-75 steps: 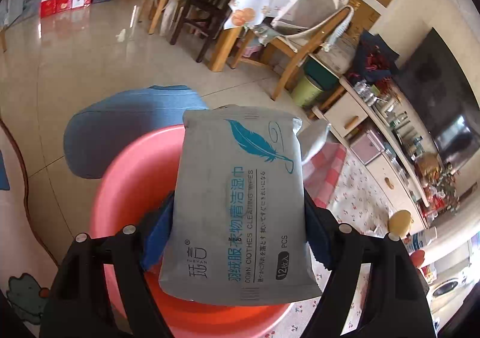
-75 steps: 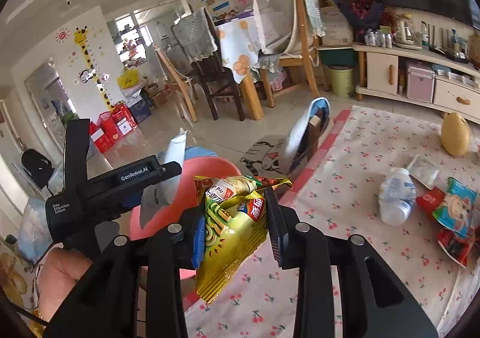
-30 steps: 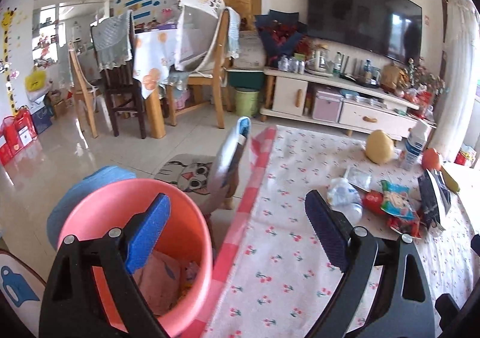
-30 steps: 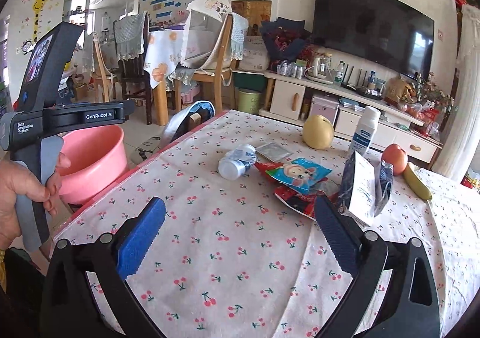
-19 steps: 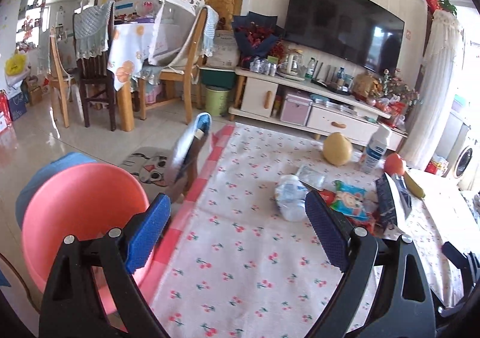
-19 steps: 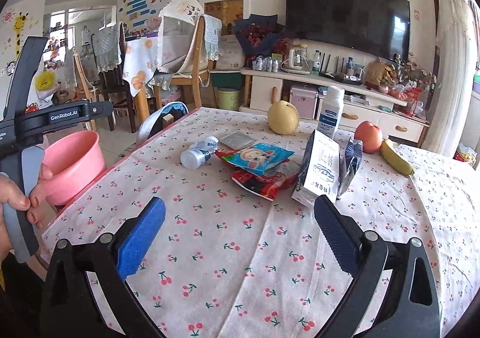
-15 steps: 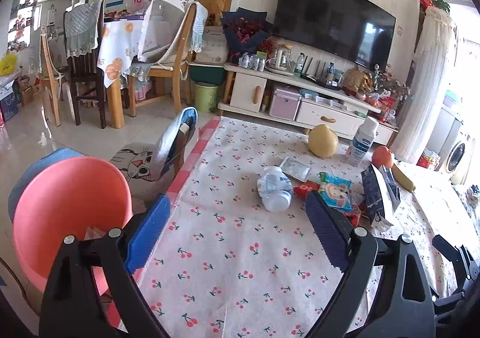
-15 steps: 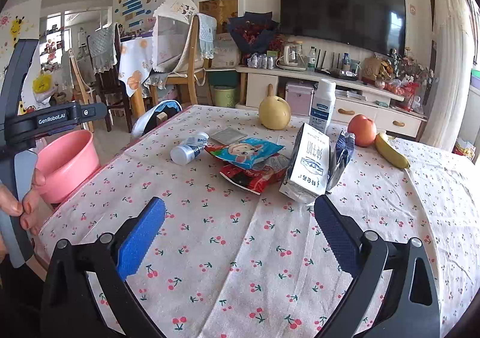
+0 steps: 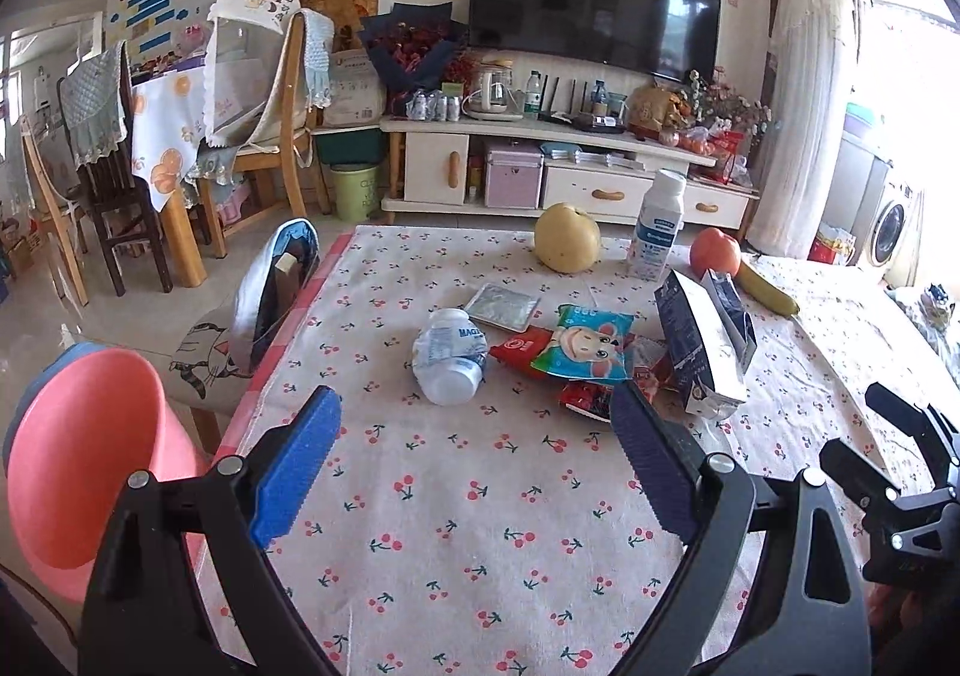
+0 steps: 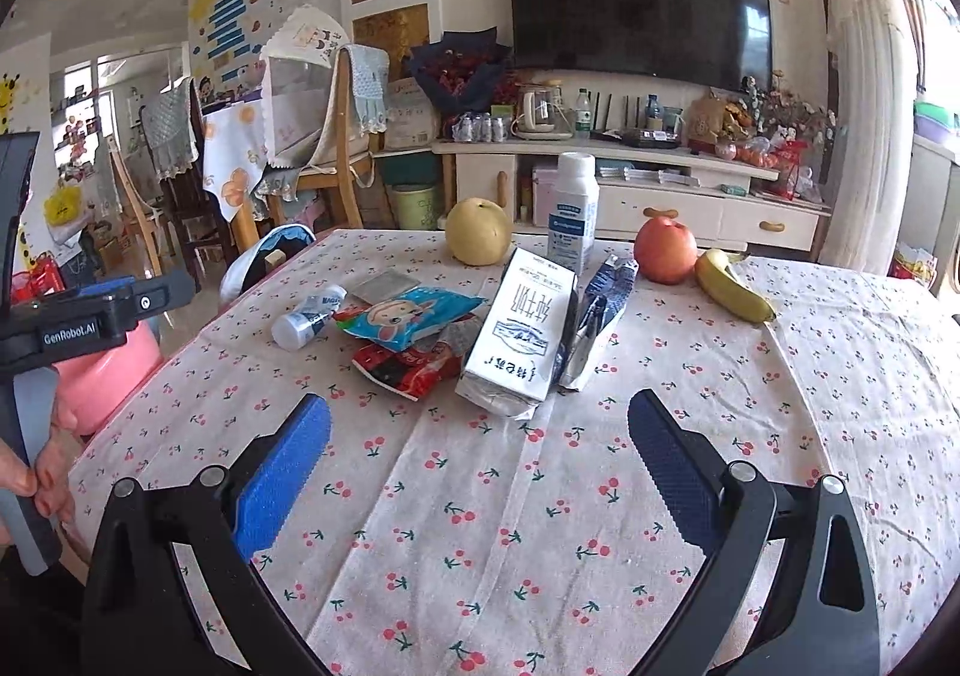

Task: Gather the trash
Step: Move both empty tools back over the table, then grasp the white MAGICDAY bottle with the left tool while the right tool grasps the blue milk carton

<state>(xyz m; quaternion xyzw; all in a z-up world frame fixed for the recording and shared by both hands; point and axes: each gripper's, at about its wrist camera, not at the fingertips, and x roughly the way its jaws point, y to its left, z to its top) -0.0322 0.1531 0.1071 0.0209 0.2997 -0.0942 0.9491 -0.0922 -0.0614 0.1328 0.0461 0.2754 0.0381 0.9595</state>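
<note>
Both grippers have let go of their packets and swung from the pink basin [image 9: 84, 472] back to the table; the left gripper [image 9: 474, 460] and right gripper [image 10: 480, 454] now hang wide open and empty. Straight ahead of the left lies the crushed bottle [image 9: 449, 355], base toward it and long axis running away; the milk carton [image 10: 519, 331] lies likewise ahead of the right.

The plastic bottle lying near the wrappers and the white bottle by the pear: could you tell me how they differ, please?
The plastic bottle lies on its side; the white bottle stands upright. The plastic bottle is clear and looks crumpled; the white bottle is opaque and keeps its shape. The plastic bottle lies beside the red wrapper; the white bottle stands between pear and apple. Both rest on the cherry-print tablecloth.
</note>
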